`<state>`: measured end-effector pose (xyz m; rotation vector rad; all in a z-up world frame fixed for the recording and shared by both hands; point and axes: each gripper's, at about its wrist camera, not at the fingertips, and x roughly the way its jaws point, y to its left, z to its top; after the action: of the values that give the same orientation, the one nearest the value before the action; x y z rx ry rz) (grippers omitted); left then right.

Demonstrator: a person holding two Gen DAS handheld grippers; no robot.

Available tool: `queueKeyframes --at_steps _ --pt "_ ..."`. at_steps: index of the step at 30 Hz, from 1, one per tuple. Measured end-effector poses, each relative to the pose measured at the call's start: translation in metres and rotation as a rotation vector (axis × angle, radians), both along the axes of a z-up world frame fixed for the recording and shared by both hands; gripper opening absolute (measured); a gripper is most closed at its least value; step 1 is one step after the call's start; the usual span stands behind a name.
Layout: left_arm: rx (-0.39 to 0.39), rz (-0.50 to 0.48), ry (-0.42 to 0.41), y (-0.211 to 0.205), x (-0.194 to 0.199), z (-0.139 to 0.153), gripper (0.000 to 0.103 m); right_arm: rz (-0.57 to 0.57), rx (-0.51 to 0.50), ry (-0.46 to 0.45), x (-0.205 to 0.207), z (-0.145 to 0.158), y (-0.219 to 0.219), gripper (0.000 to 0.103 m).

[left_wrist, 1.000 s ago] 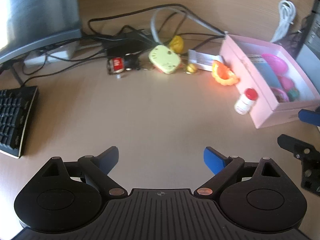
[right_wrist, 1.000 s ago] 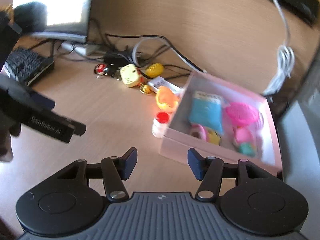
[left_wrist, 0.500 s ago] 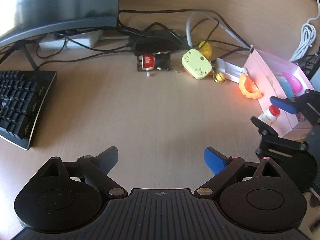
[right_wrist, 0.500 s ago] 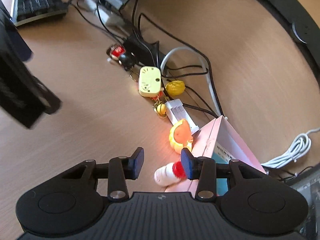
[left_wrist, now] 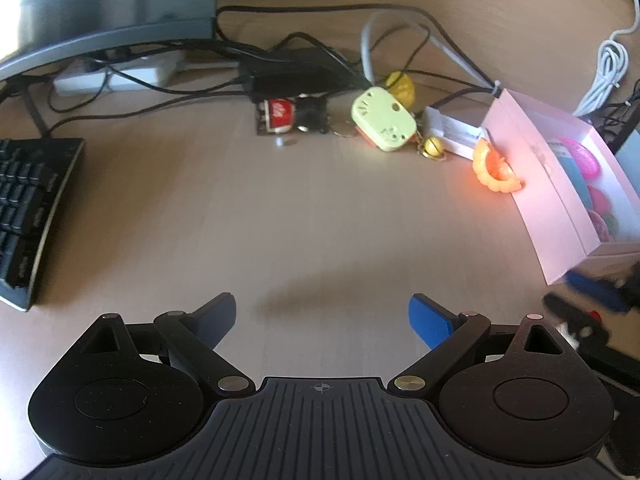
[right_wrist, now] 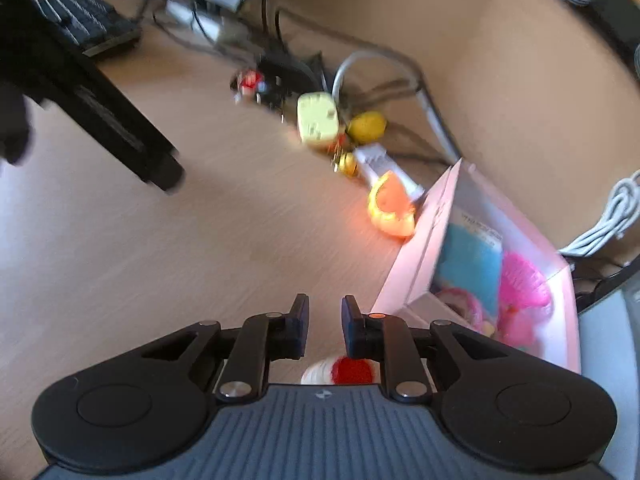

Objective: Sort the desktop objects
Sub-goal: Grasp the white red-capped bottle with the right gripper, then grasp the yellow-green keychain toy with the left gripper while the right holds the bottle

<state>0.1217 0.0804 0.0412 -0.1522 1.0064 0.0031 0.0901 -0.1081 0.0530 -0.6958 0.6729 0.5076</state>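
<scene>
While the right gripper (right_wrist: 324, 326) is closing its jaws to a narrow gap, a small white bottle with a red cap (right_wrist: 340, 372) is lying on the desk (right_wrist: 160, 280) just behind the fingertips, close to the gripper's body — whether the pads are pressing on it cannot be told, since it is partly hidden. The left gripper (left_wrist: 322, 316) is hovering with its jaws standing wide and nothing between them. Just to the right, a pink box (right_wrist: 420, 256) is sitting open, holding a blue packet (right_wrist: 472, 264) and a pink toy (right_wrist: 524, 280). An orange ring-shaped toy (left_wrist: 496, 168) is touching the box's near wall. Farther back, a pale green keychain (left_wrist: 382, 124), a yellow toy (left_wrist: 402, 86) and a red-and-black item (left_wrist: 288, 116) are lying among black cables (left_wrist: 280, 68) — beside them a keyboard (left_wrist: 28, 208) is resting under a monitor (left_wrist: 100, 8).
</scene>
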Motion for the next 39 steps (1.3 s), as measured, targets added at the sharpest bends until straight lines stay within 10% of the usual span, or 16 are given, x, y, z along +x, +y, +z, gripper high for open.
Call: queueKeyframes --at_steps 11,25,33,39 --pt "-0.002 -0.005 -0.031 0.007 -0.005 0.001 0.097 -0.066 0.112 0.098 -0.020 0.016 -0.052 0.040" --pt "0.113 -0.084 -0.163 -0.056 0.098 0.010 0.096 -0.124 0.211 0.194 0.000 0.001 -0.055 0.024" --pt "0.132 -0.033 -0.091 -0.061 0.149 0.002 0.061 -0.193 0.262 0.186 0.011 0.007 -0.075 0.024" --pt "0.138 -0.057 -0.091 -0.055 0.108 0.006 0.061 -0.190 0.281 0.170 0.019 0.009 -0.079 0.024"
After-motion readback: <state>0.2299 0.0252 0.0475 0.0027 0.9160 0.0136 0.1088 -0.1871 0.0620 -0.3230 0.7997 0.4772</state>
